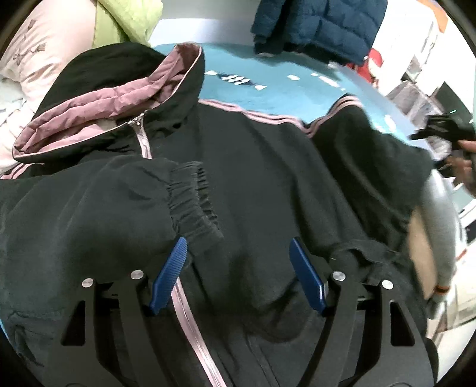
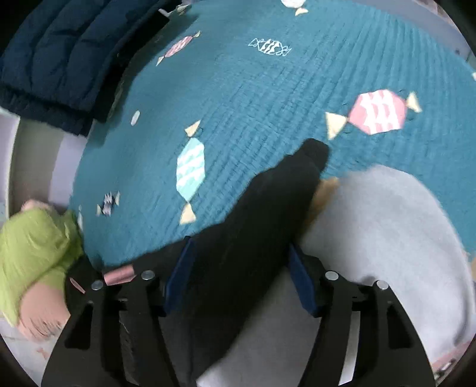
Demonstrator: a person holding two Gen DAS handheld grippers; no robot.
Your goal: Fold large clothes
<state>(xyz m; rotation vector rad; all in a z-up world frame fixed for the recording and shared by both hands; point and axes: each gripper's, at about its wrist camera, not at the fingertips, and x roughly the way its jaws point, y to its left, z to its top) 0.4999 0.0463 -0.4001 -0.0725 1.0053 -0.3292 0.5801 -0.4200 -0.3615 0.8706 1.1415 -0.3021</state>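
Observation:
A black hooded jacket with pink hood lining, pink zipper and pink stripes lies front up on the teal bedspread. Its left sleeve is folded across the chest, the elastic cuff lying just above my left gripper. That gripper is open, its blue pads over the jacket front, holding nothing. My right gripper is open, with the jacket's other black sleeve lying loose between its blue pads over the teal bedspread. In the left wrist view the right gripper shows blurred at the far right.
A folded navy puffer jacket lies at the bed's far side, also in the right wrist view. A lime green cloth and a pink floral pillow lie at the left. A grey garment lies by the sleeve.

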